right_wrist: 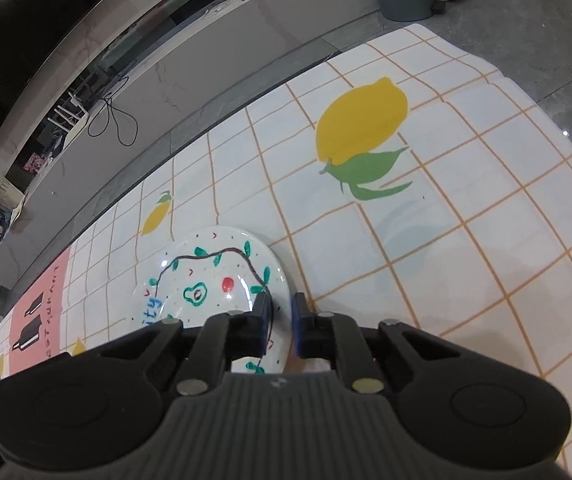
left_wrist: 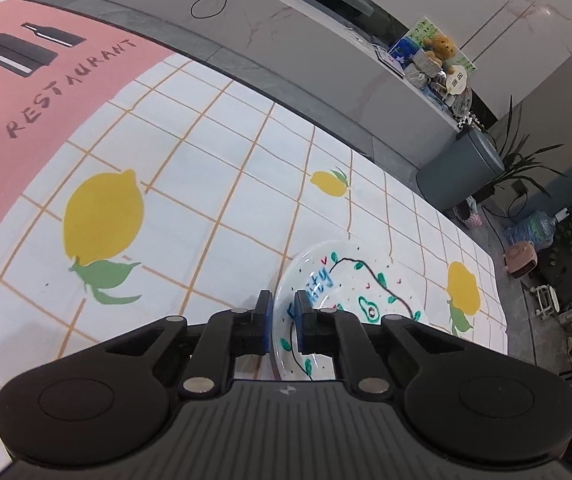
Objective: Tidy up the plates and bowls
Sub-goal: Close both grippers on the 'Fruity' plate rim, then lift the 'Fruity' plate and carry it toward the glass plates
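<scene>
Item: one white plate (left_wrist: pixel 349 280), painted with green leaves, a dark vine line, an avocado and blue lettering, lying on a tablecloth (left_wrist: pixel 222 184) printed with an orange grid and yellow lemons

Left gripper (left_wrist: pixel 284 320): pointing down at the plate's left edge; its two blue-padded fingers (left_wrist: pixel 264 308) are standing nearly closed, one pad outside the rim and one over the plate's face, pinching the rim between them

Right gripper (right_wrist: pixel 280 316): pointing down at the opposite, right edge of the same plate (right_wrist: pixel 214 276); its fingers (right_wrist: pixel 299 312) are likewise drawn almost together, the left pad lying on the painted face and the right pad outside the rim, clamping the edge

Position: the plate is sitting near the tablecloth's front edge, between the two grippers, with a pink panel (left_wrist: pixel 14 92) reading RESTAURANT lying well apart on the left; whether the plate is resting on the cloth or being raised off it cannot be told
</scene>
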`<action>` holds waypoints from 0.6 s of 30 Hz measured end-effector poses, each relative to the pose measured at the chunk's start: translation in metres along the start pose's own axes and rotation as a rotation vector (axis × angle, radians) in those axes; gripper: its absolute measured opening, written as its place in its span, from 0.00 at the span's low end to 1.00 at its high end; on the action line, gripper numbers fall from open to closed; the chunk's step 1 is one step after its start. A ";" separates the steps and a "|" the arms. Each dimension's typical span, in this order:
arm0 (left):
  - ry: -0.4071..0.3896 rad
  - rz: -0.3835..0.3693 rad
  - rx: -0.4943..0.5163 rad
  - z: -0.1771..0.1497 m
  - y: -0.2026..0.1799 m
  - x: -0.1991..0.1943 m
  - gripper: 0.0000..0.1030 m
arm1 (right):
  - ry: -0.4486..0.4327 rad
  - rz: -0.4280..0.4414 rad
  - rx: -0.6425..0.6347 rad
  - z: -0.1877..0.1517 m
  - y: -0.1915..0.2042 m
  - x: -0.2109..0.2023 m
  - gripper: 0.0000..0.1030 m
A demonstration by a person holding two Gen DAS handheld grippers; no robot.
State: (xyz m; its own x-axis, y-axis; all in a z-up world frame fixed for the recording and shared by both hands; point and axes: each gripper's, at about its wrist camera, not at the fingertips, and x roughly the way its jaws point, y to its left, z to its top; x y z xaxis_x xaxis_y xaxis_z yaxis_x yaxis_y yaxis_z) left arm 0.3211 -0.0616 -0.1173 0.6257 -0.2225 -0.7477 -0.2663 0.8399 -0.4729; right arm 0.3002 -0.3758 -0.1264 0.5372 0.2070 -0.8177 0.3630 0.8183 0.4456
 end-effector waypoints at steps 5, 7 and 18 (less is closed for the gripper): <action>0.011 0.001 0.007 -0.005 -0.002 -0.015 0.11 | 0.019 -0.002 0.020 -0.009 -0.003 -0.010 0.09; 0.014 0.001 0.006 -0.008 -0.001 -0.022 0.11 | 0.029 -0.004 0.030 -0.014 -0.004 -0.015 0.09; 0.021 -0.013 -0.008 -0.032 0.014 -0.071 0.11 | 0.039 0.012 0.051 -0.054 -0.001 -0.056 0.09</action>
State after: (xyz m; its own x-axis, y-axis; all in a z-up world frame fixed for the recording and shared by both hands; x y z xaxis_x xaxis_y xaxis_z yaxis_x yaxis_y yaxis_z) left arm 0.2498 -0.0499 -0.0854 0.6135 -0.2443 -0.7509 -0.2643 0.8326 -0.4868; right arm 0.2283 -0.3596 -0.1007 0.5117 0.2383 -0.8254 0.3955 0.7876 0.4725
